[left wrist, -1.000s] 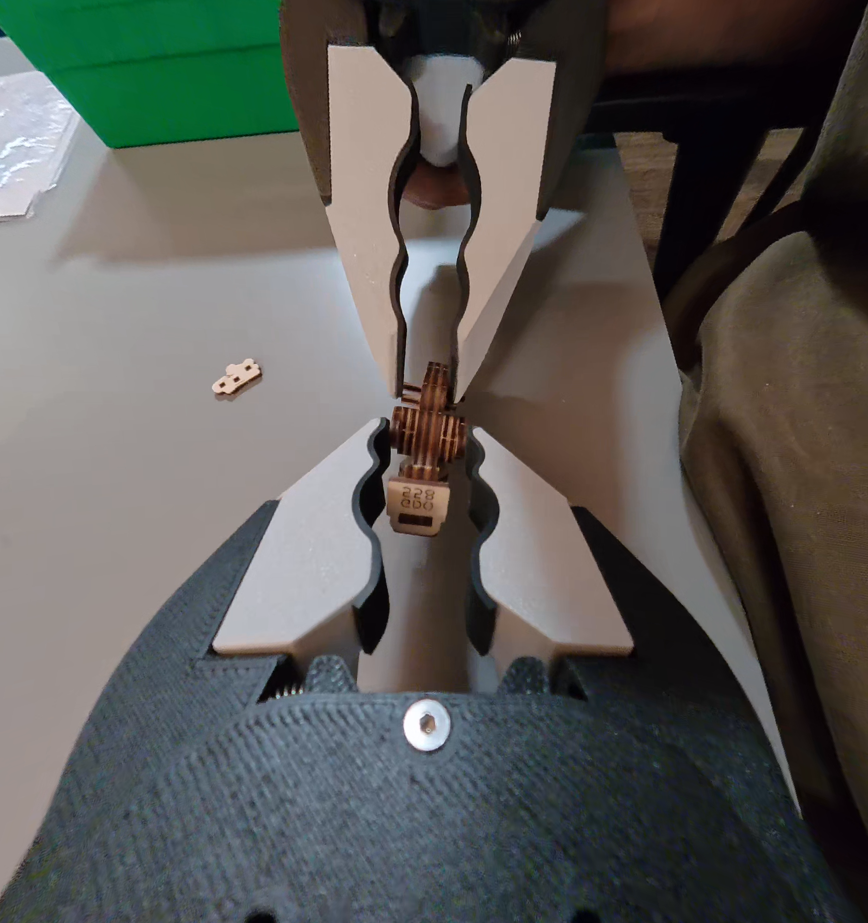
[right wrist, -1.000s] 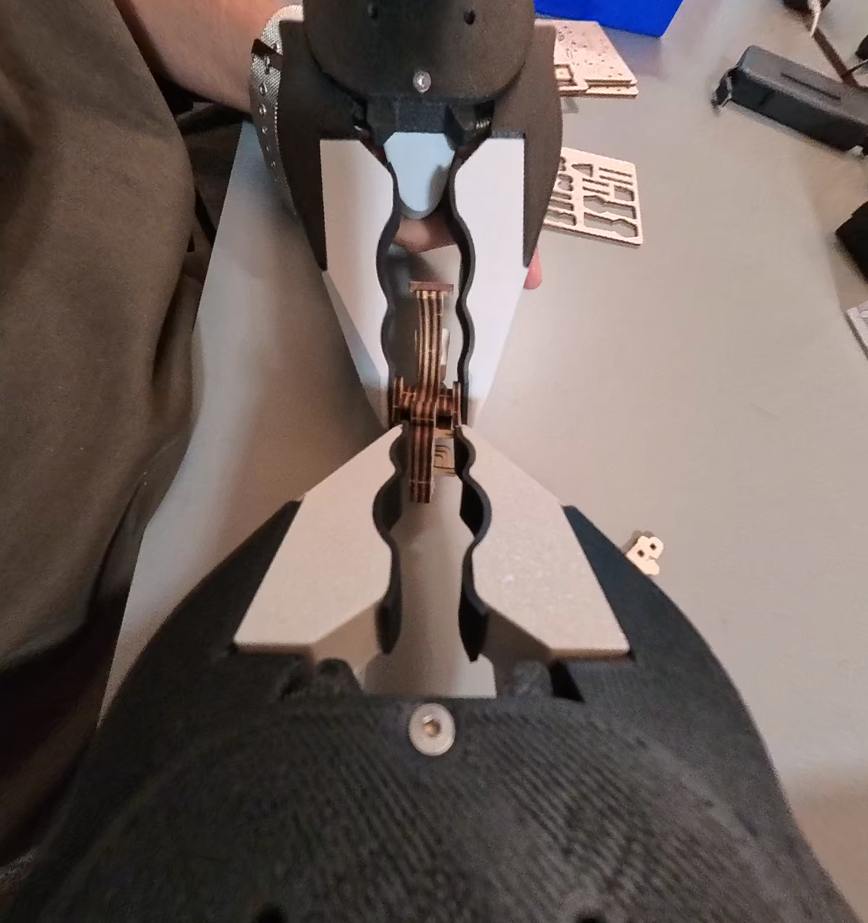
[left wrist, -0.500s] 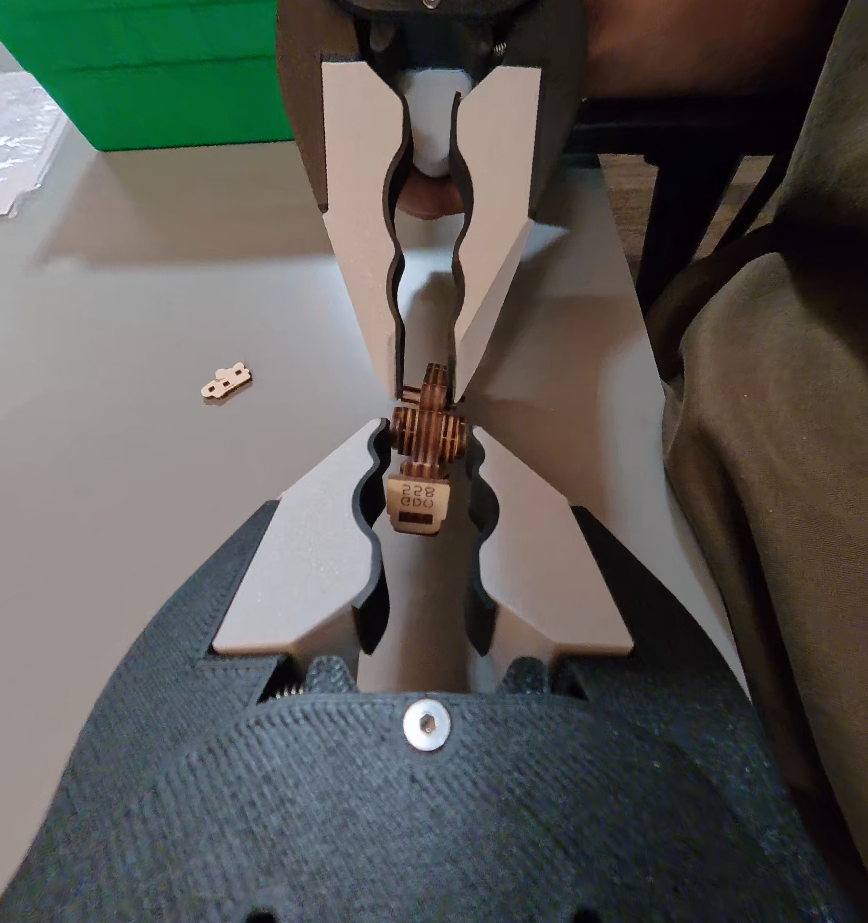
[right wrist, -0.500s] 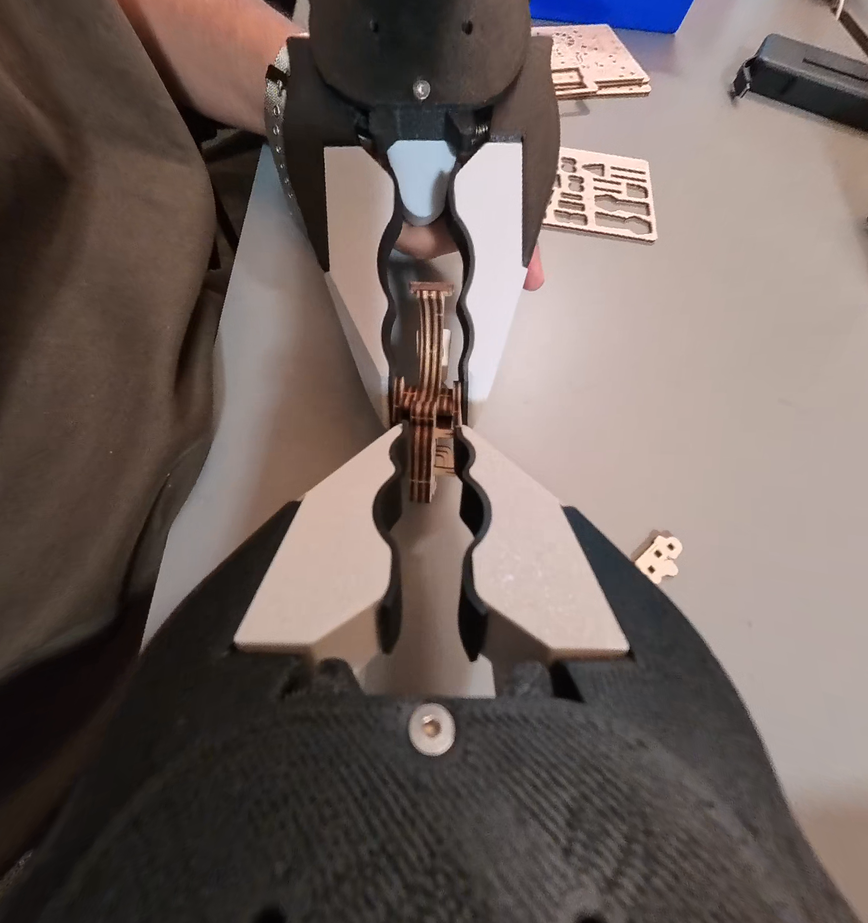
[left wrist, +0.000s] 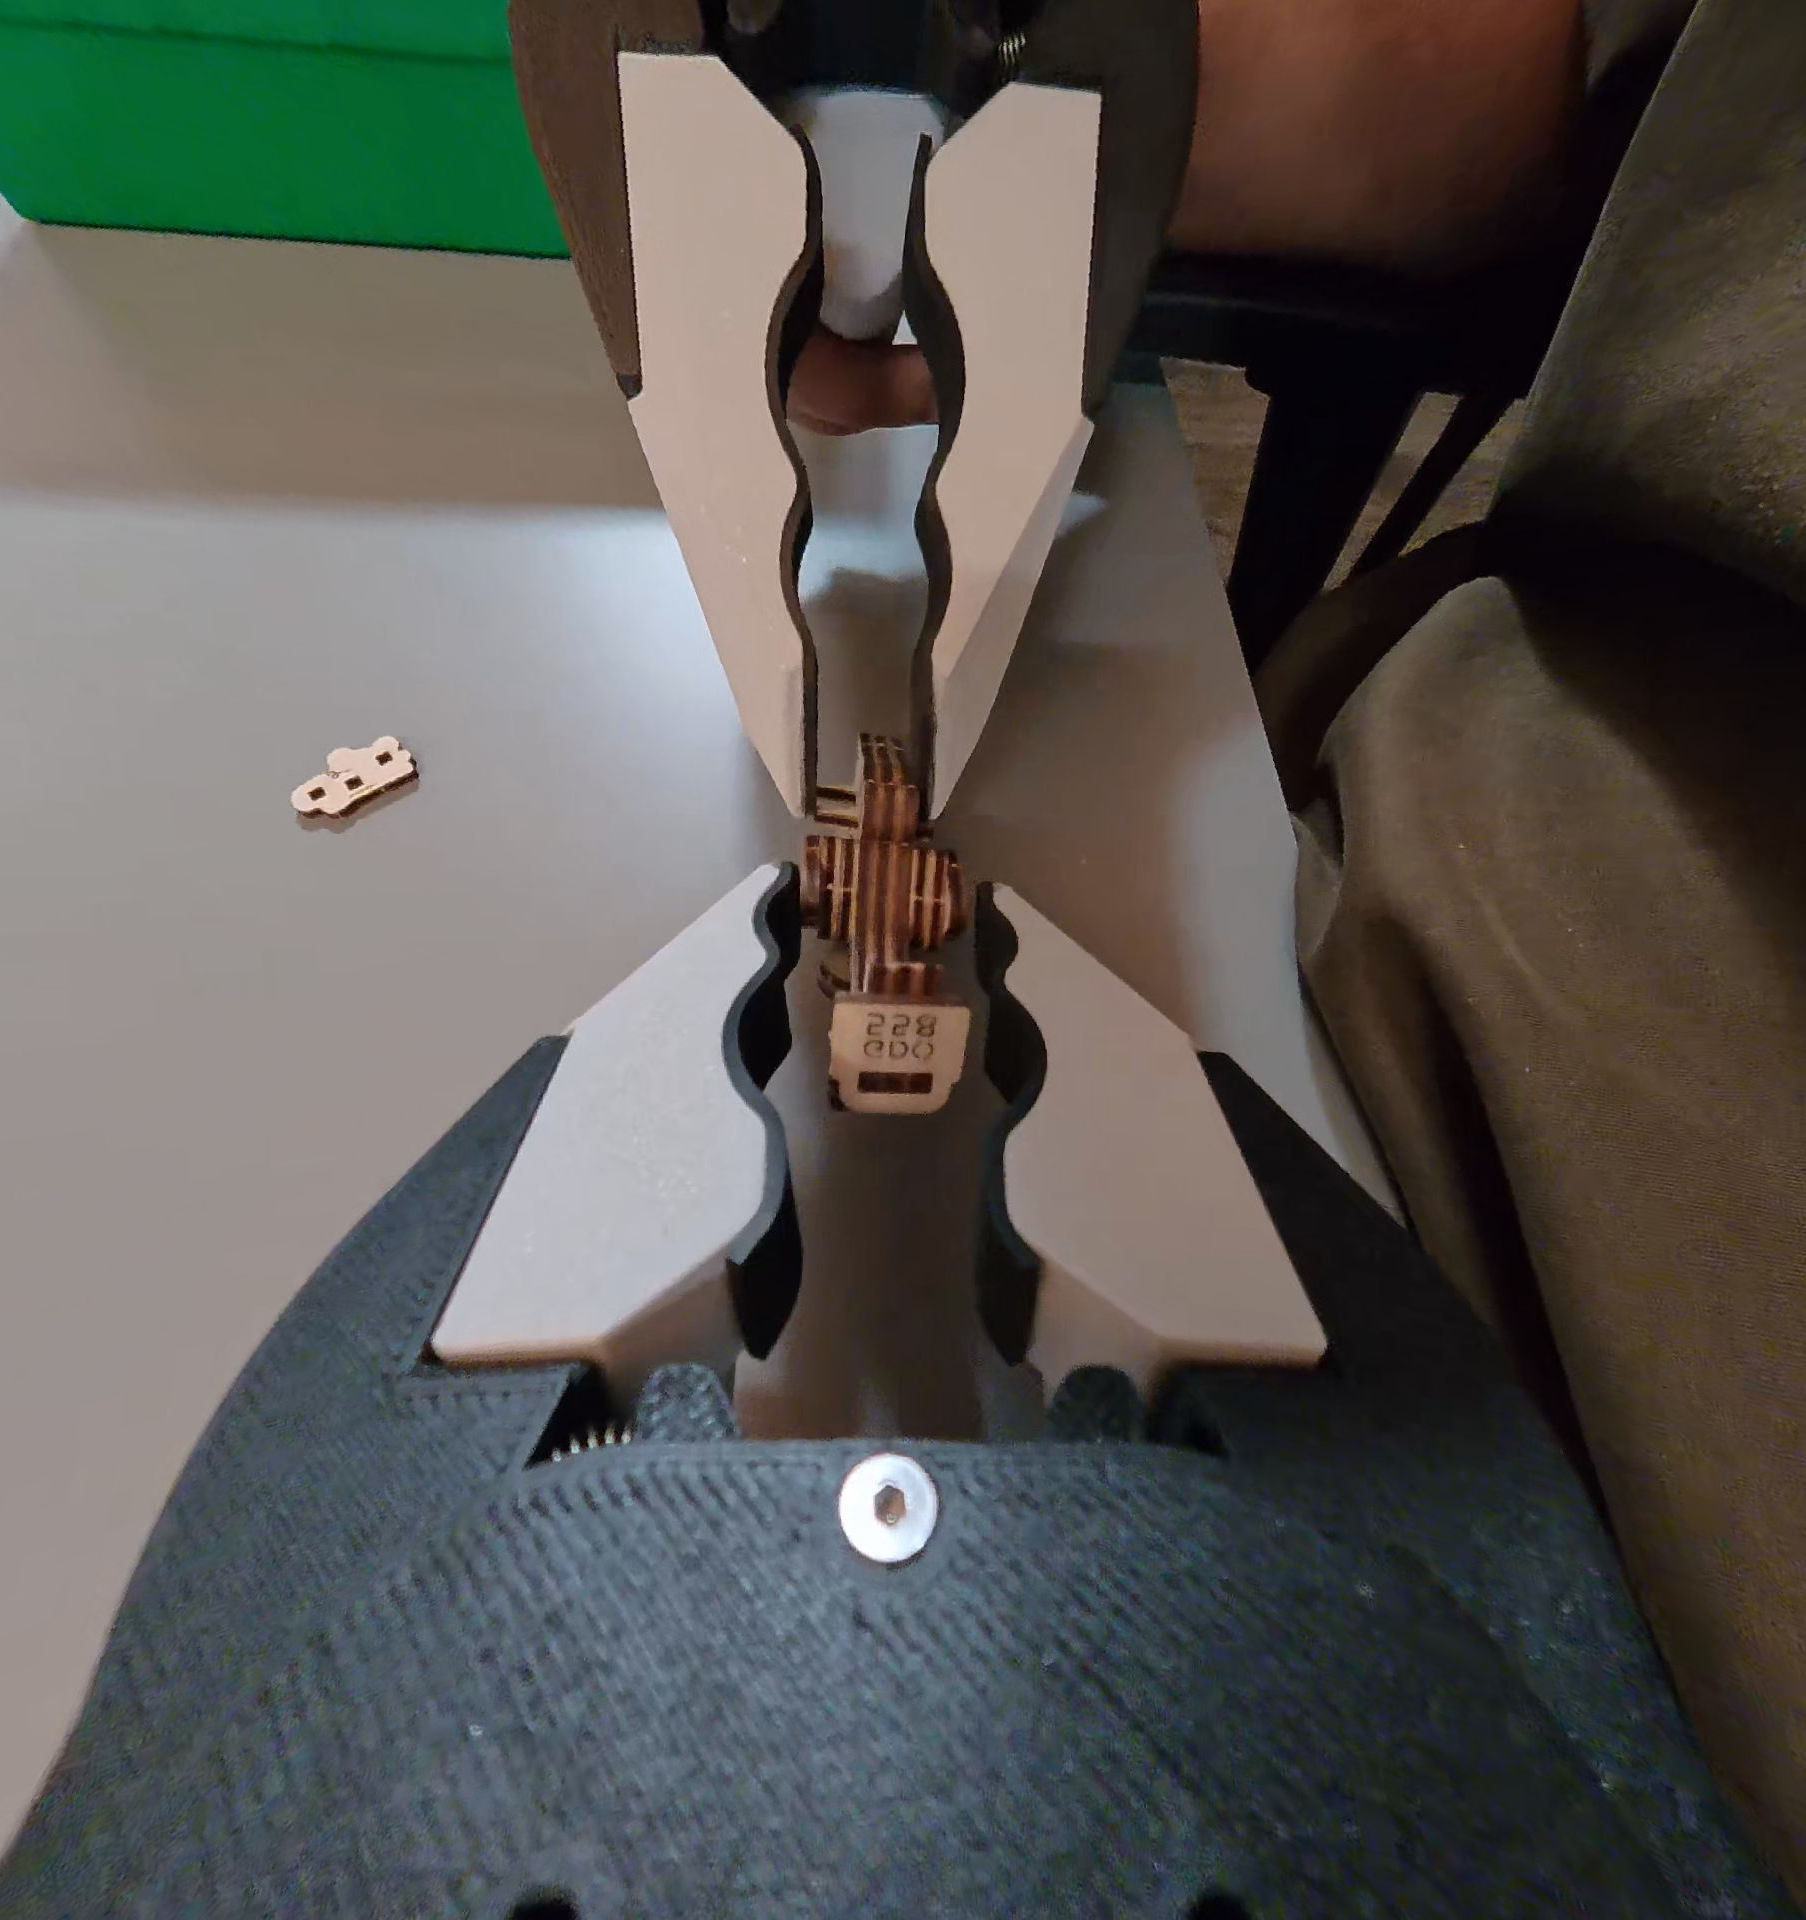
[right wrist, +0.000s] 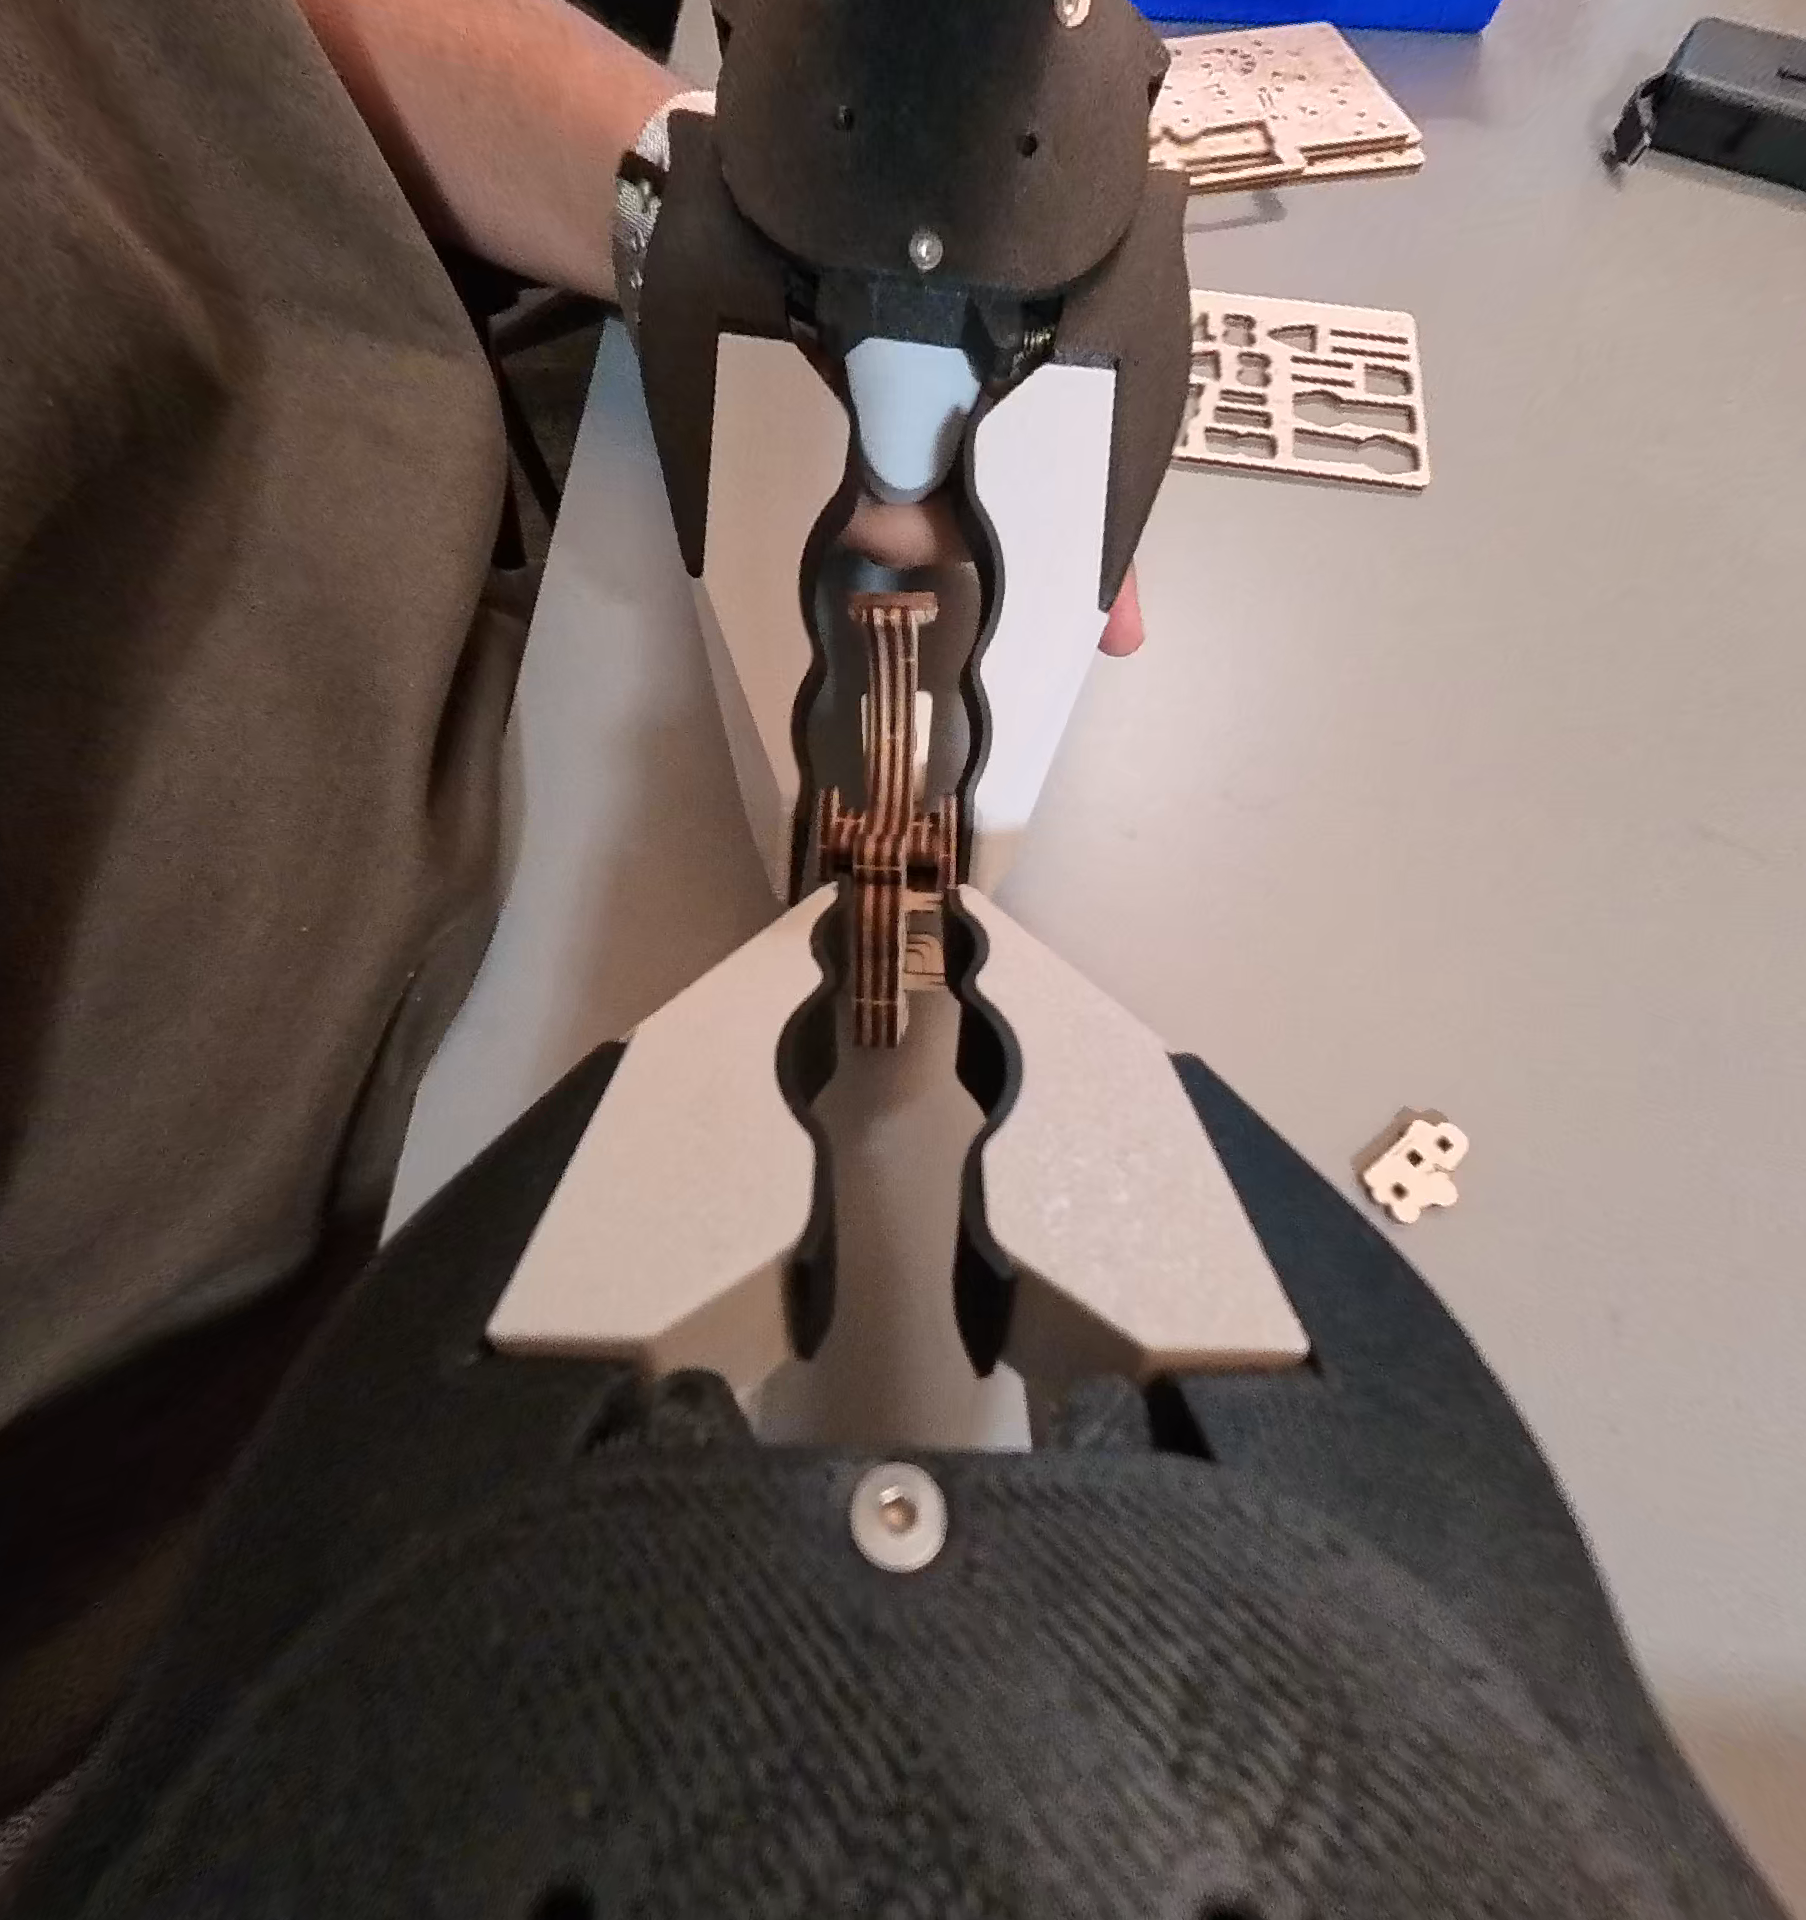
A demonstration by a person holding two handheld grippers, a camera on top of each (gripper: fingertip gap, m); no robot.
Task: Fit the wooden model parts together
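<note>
My left gripper [left wrist: 883, 894] is shut on a small wooden model assembly [left wrist: 883, 904] with a cross-shaped layered end and a tab hanging toward the camera. My right gripper [left wrist: 868, 800] comes in from the top of that view, tip to tip with the left, shut on a wooden part [left wrist: 883, 774] that meets the assembly. In the right wrist view my right gripper [right wrist: 891, 909] holds this layered part [right wrist: 878, 966] edge-on. The left gripper [right wrist: 883, 878] opposite holds the assembly [right wrist: 883, 836], whose curved strip runs back between its fingers. Both are held above the grey table [right wrist: 1398, 831].
A loose small wooden piece [left wrist: 353, 795] lies on the table, also in the right wrist view [right wrist: 1413, 1164]. Punched wooden sheets [right wrist: 1304, 400], a stack of sheets [right wrist: 1283, 104] and a black object [right wrist: 1751, 104] lie farther off. A green box [left wrist: 255, 114] stands behind. The person's clothing [left wrist: 1657, 935] is beside the table edge. My two grippers' fingertips are within a few centimetres of each other. The loose small wooden piece [left wrist: 353, 795] is about equally far from each gripper, around 12 centimetres. Seen from the right wrist view [right wrist: 1407, 1147] as well.
Both grippers keep their hold with the parts pressed together. The joined pair has shifted and tilted a little, so the table, the loose piece and the sheets have drifted in both views.
</note>
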